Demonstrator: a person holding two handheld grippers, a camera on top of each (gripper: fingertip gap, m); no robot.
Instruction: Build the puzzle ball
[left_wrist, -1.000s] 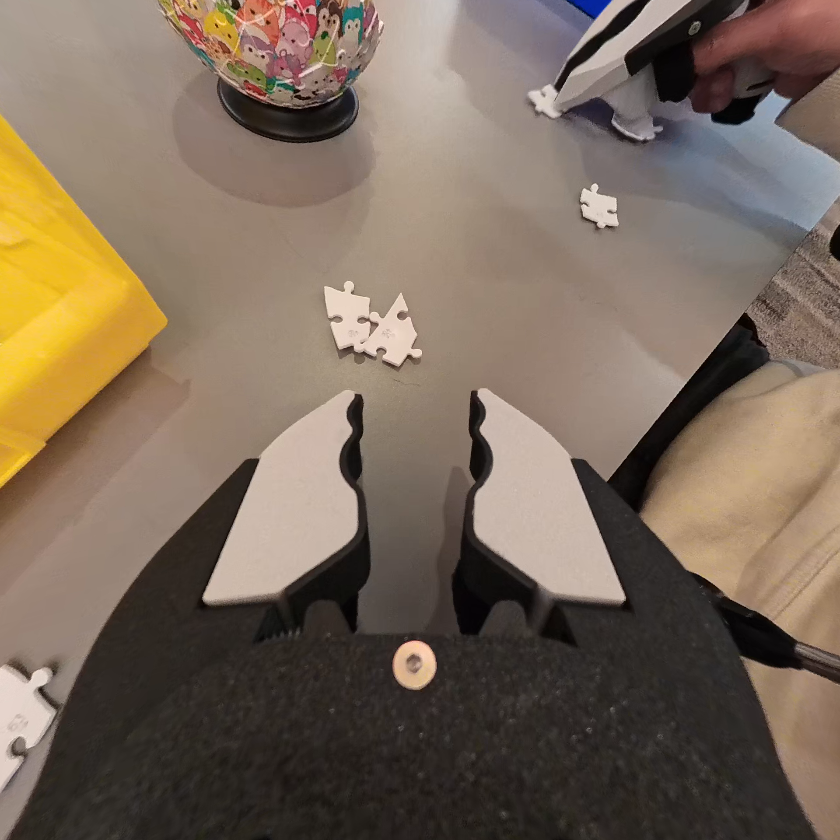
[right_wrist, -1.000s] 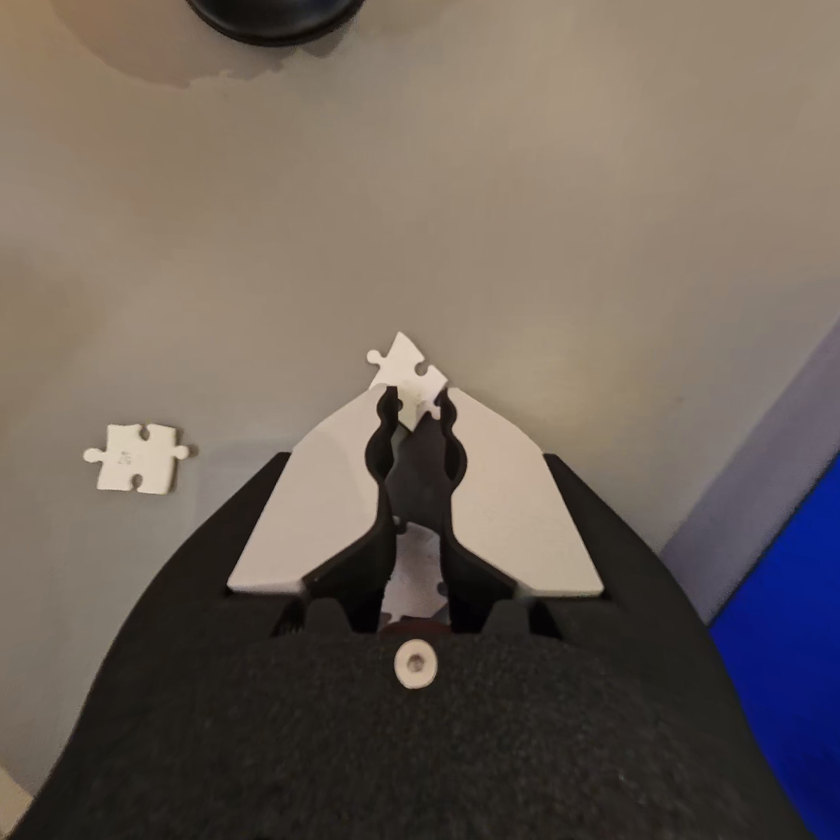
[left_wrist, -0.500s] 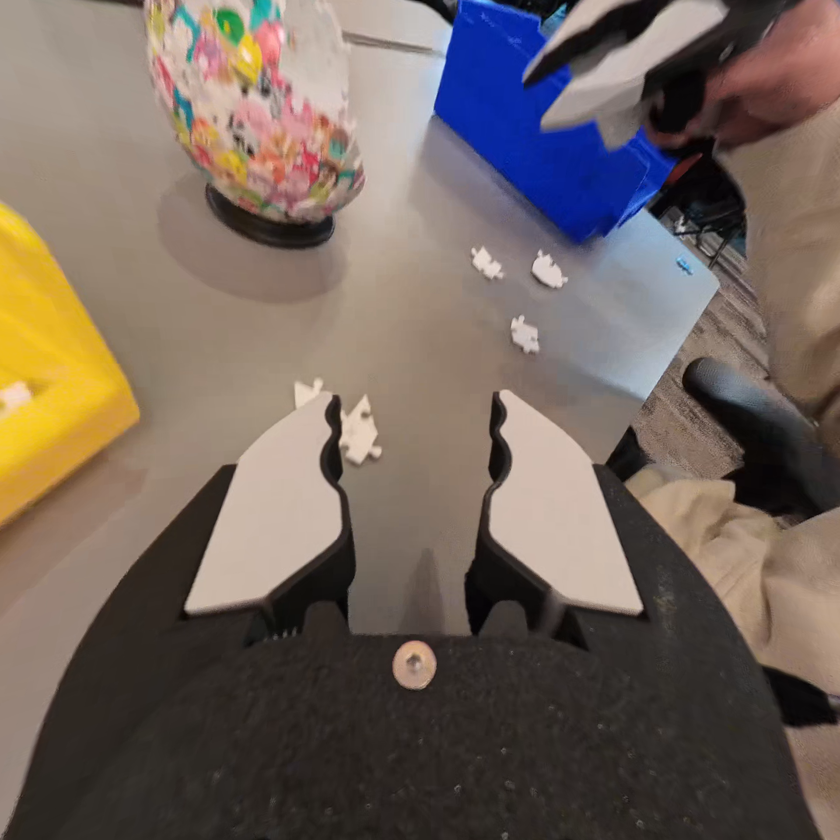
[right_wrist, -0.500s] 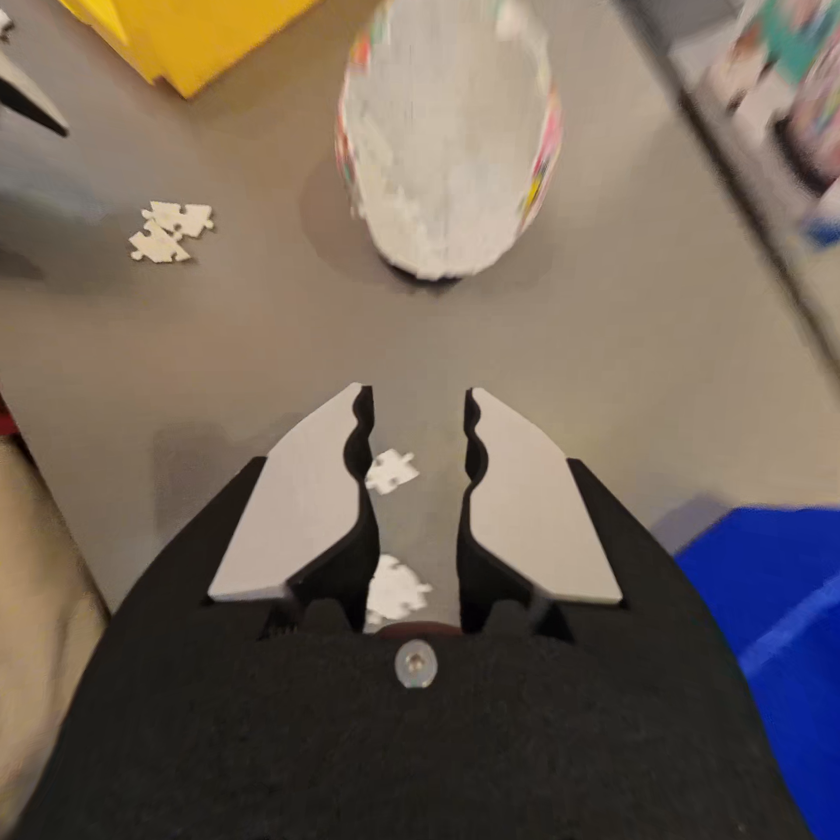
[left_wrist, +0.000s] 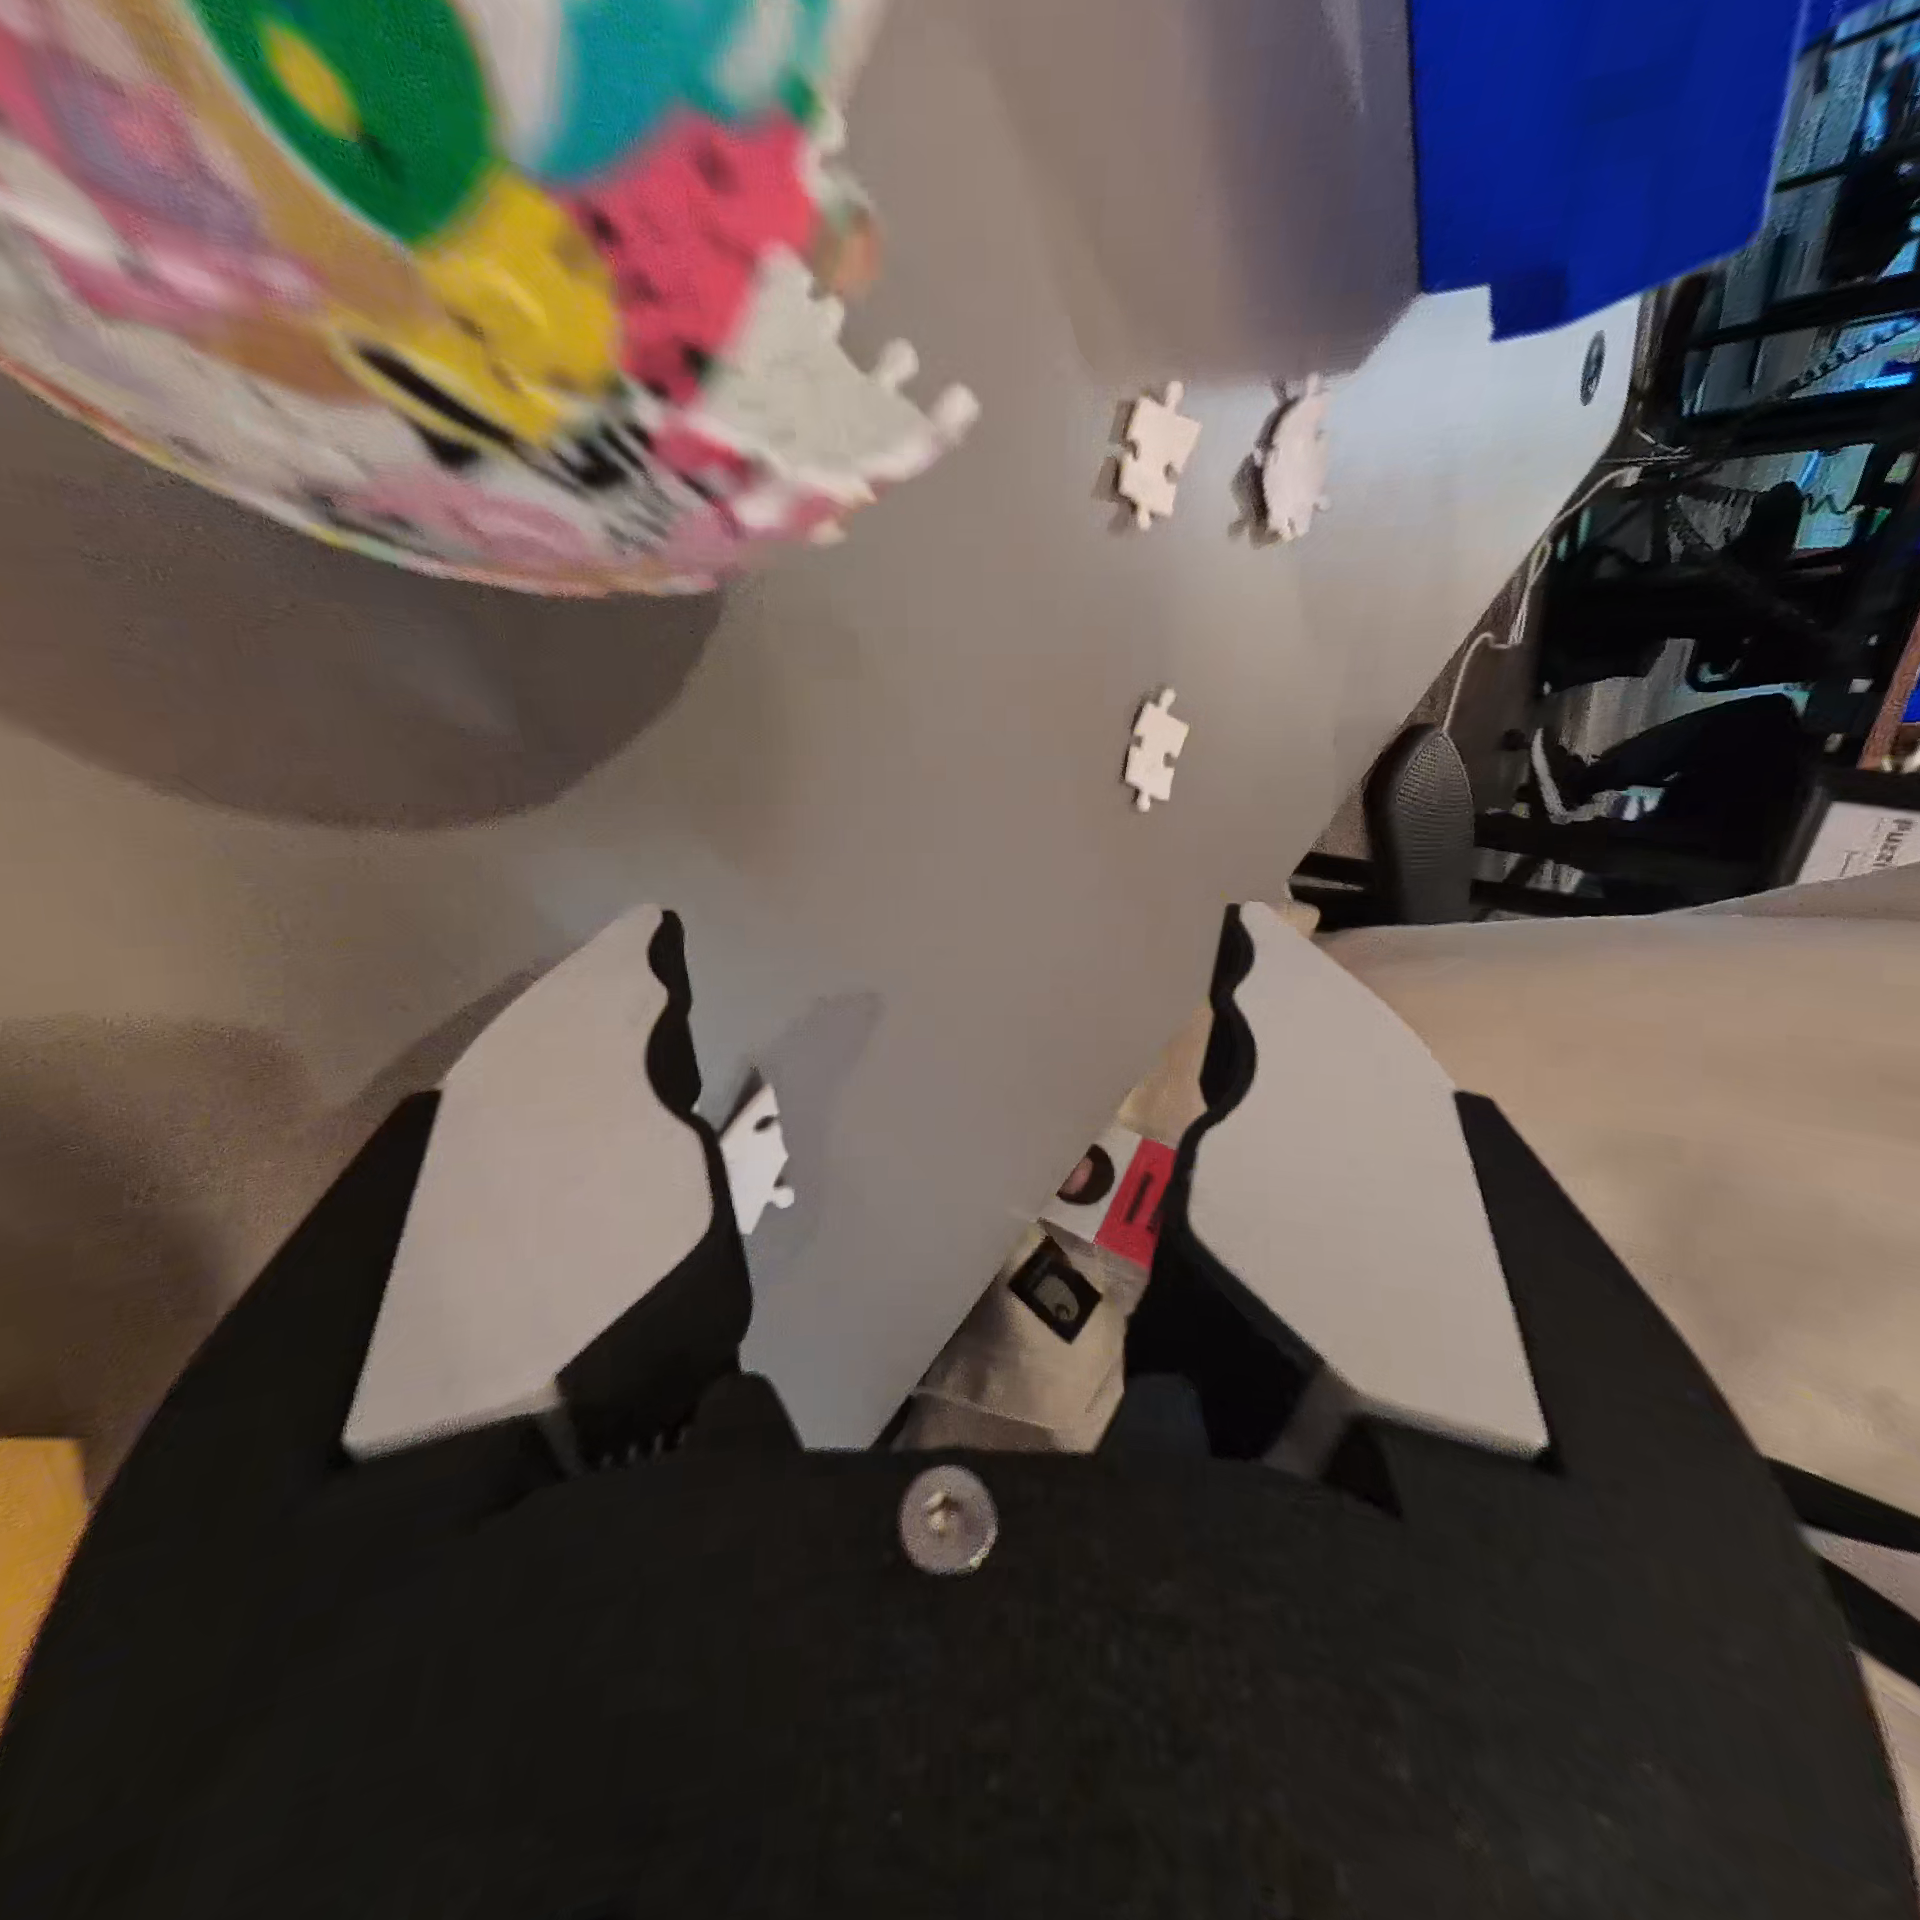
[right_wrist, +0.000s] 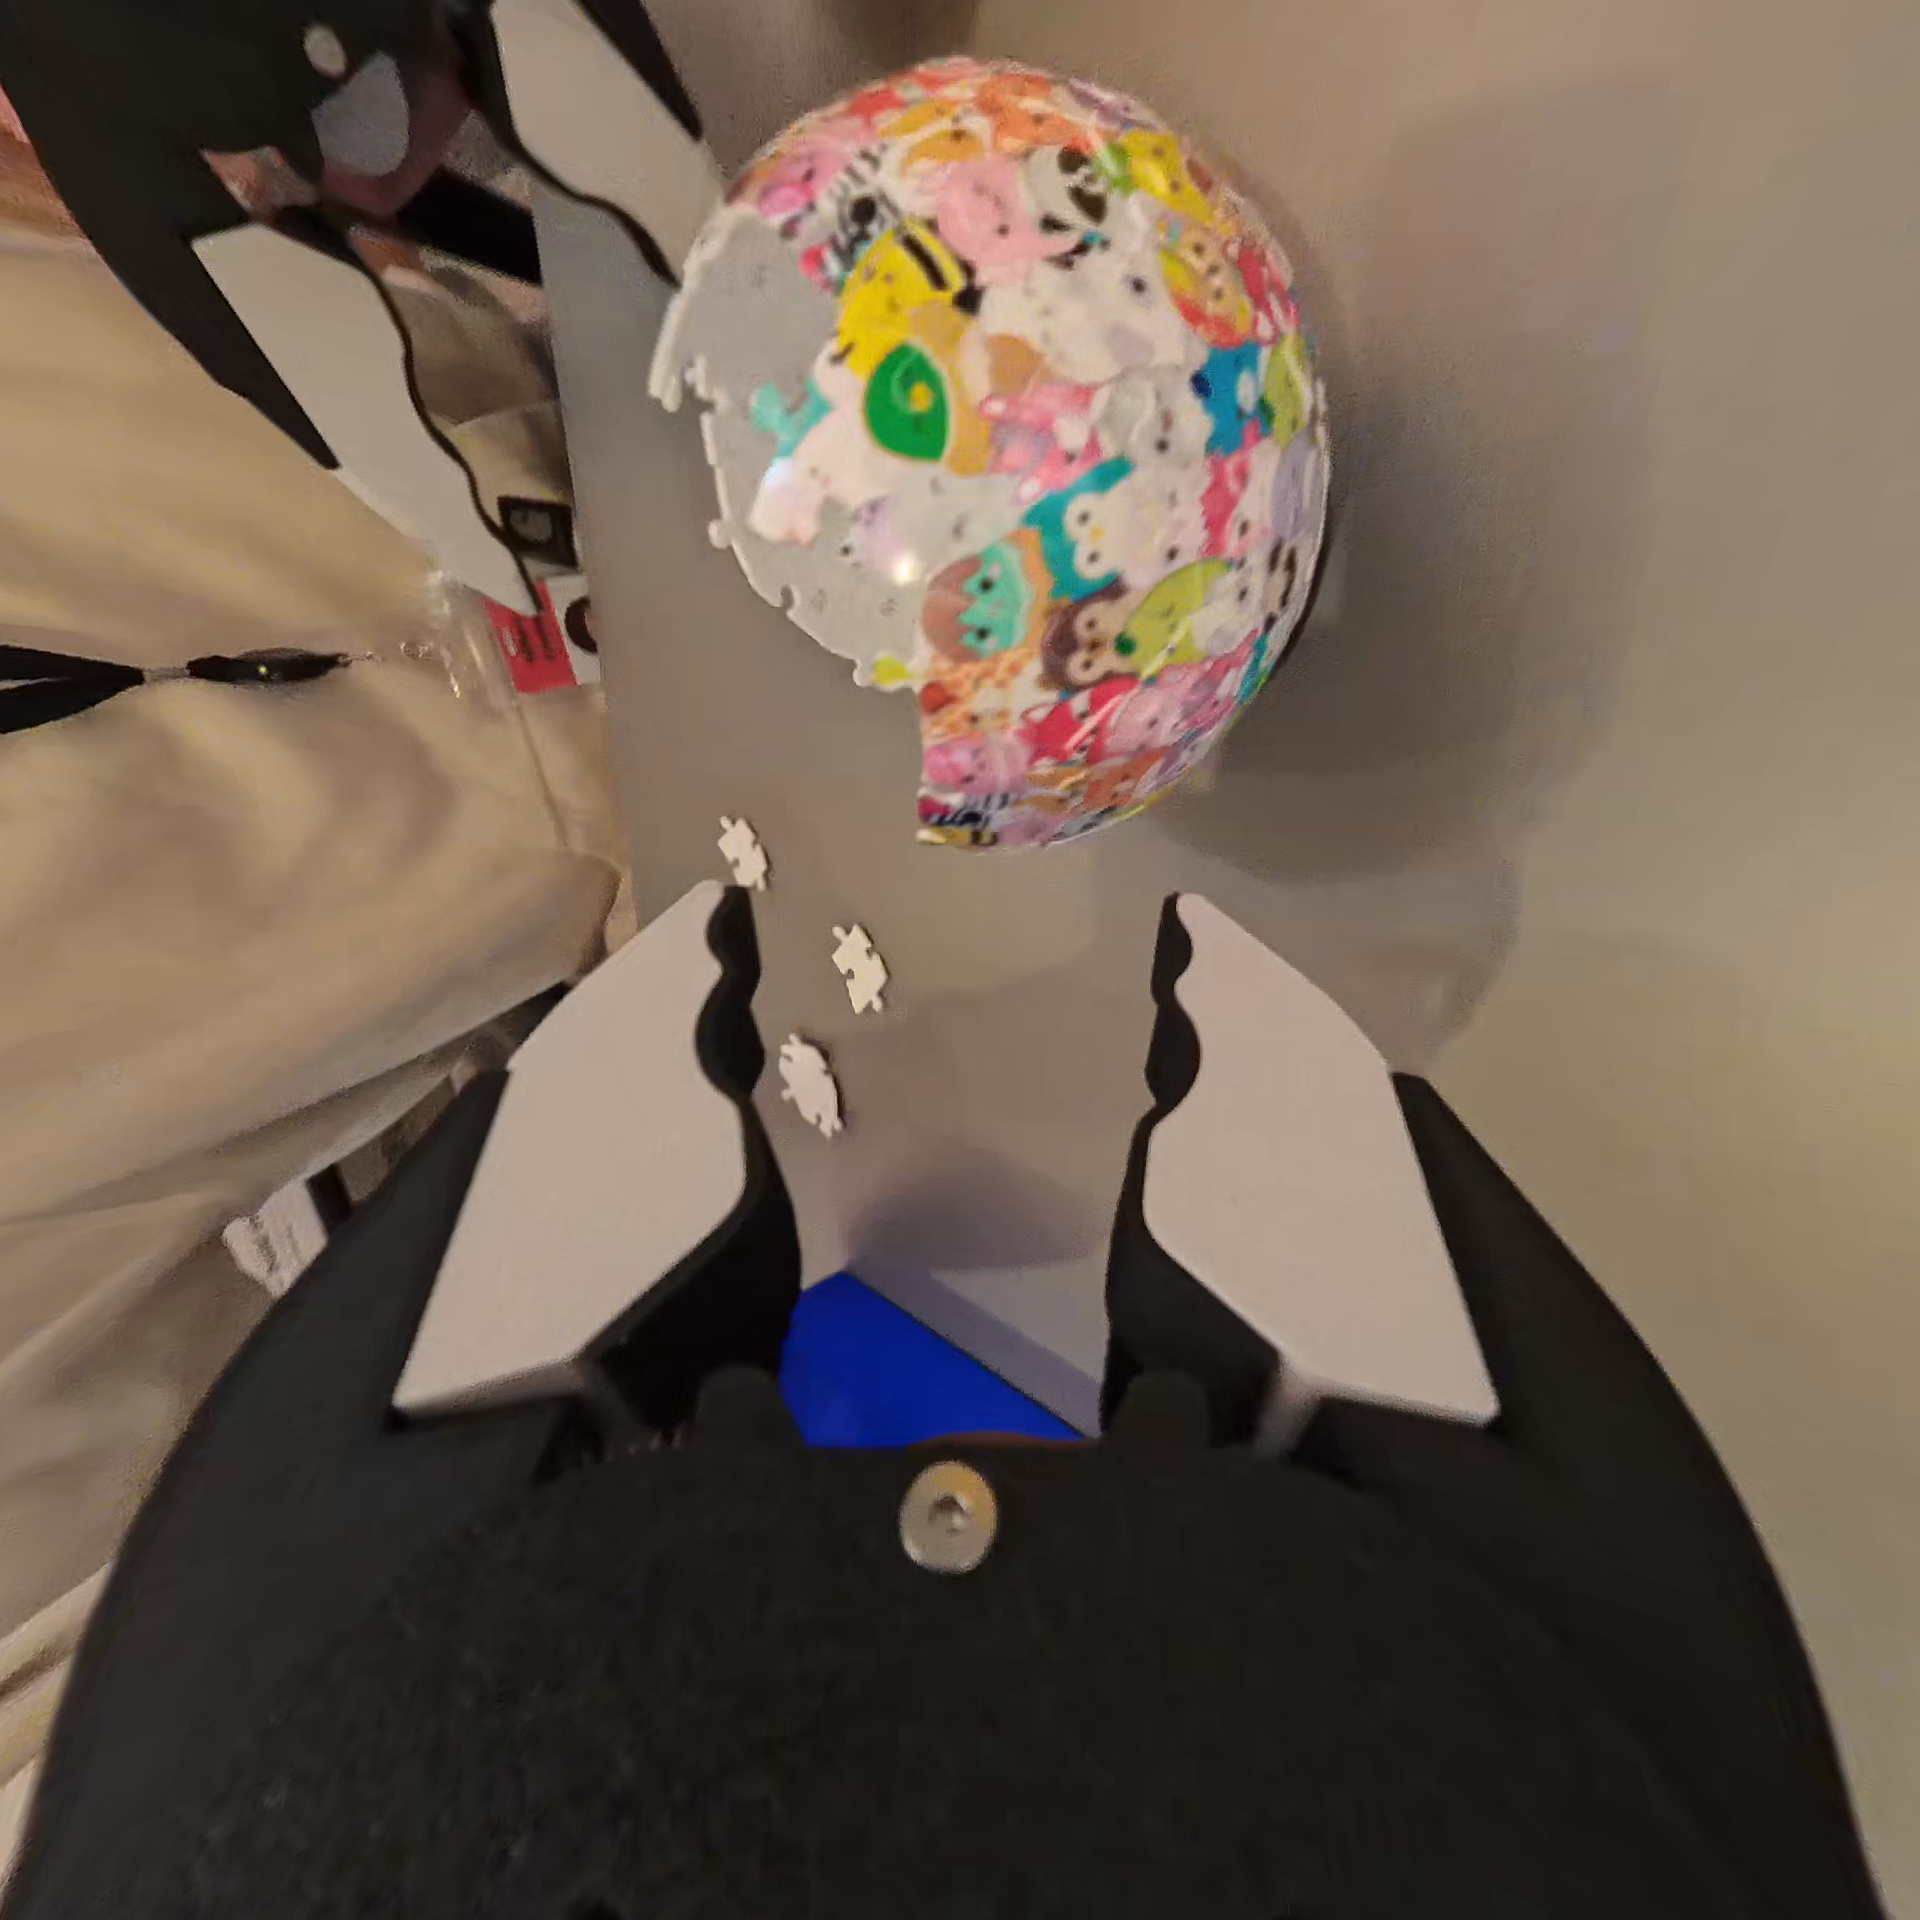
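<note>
Left gripper: jaws spread wide, nothing between the fingers, grey pads with wavy black inner edges facing each other across a broad gap. Right gripper: same state, jaws apart, empty. Both views rolled hard, so both grippers are tilted sideways. In the right wrist view the left gripper shows at top left, fingers apart, pointing down. Person's cream sleeve along the left edge.
</note>
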